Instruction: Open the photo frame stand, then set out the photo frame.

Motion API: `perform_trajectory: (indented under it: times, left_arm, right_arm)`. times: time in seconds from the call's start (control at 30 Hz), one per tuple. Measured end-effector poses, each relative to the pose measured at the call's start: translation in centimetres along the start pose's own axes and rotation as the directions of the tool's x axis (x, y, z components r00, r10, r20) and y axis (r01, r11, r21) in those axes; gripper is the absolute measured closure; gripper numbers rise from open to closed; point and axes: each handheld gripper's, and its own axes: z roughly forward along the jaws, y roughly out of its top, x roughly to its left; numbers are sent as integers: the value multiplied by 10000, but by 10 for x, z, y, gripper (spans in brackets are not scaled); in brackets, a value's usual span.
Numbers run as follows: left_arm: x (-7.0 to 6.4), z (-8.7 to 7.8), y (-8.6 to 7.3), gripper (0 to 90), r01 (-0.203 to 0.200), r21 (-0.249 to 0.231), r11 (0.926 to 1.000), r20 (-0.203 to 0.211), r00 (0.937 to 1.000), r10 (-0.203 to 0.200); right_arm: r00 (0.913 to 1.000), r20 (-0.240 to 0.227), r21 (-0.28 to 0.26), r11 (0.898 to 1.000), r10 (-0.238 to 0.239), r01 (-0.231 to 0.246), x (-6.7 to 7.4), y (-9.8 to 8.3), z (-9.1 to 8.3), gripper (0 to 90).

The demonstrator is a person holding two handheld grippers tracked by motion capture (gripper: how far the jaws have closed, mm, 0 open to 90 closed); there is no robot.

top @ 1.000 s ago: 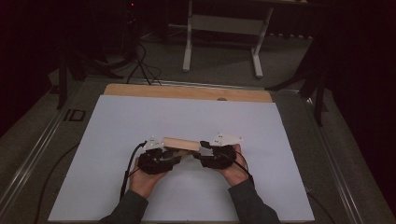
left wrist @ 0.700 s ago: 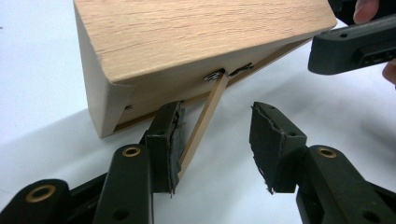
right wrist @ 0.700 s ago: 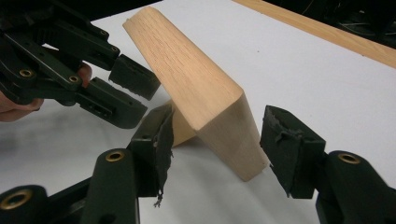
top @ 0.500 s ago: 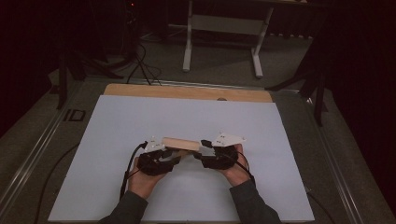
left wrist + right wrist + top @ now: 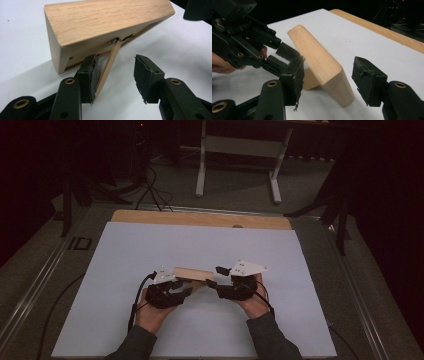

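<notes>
Wood grain is seen across the tilted wooden frame [image 5: 192,273], which is propped on the white sheet [image 5: 280,260] of the tabletop [image 5: 200,218], near the middle and toward the near edge, between the two hands. It is held up by a thin wooden strut [image 5: 108,65] hinged under its back, as shown in the left gripper view. The left hand-held gripper [image 5: 186,289] is brought in from the near left; its jaws are spread, with the strut between them and lying against the left pad, the other pad well clear. The right hand-held gripper [image 5: 216,279] is set at the frame's right end; its jaws are spread on either side of the frame's corner [image 5: 337,82], and neither pad is seen pressing on the wood.
</notes>
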Motion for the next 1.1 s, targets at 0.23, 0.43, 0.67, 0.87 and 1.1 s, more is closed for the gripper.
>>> perform_trajectory:
  times: [0.23, 0.43, 0.67, 0.87, 1.1]
  left_arm:
    - [1, -3, 1, 535, 17, -13, 10000, -18, 10000, -17]
    - [2, -5, 1, 532, 46, -116, 9999, -66, 10000, -46]
    - [3, -8, 4, 572, -70, -231, 9997, -48, 10000, 69]
    - [2, -10, 5, 621, -148, -240, 9996, -13, 9999, 148]
    - [0, -11, 5, 730, -519, -205, 9984, -165, 9985, 515]
  right_arm:
    - [9995, 104, -366, 9989, 311, -307, -4, 3, -3, 460]
    - [9984, 251, -641, 9967, 516, -500, -6, 3, -4, 491]
    - [9958, 372, -888, 9928, 836, -800, -10, 3, -4, 527]
    - [9876, 638, -978, 9858, 1433, -1367, -18, 2, -3, 625]
    - [9834, 721, -817, 9836, 1666, -1606, -24, -2, 2, 797]
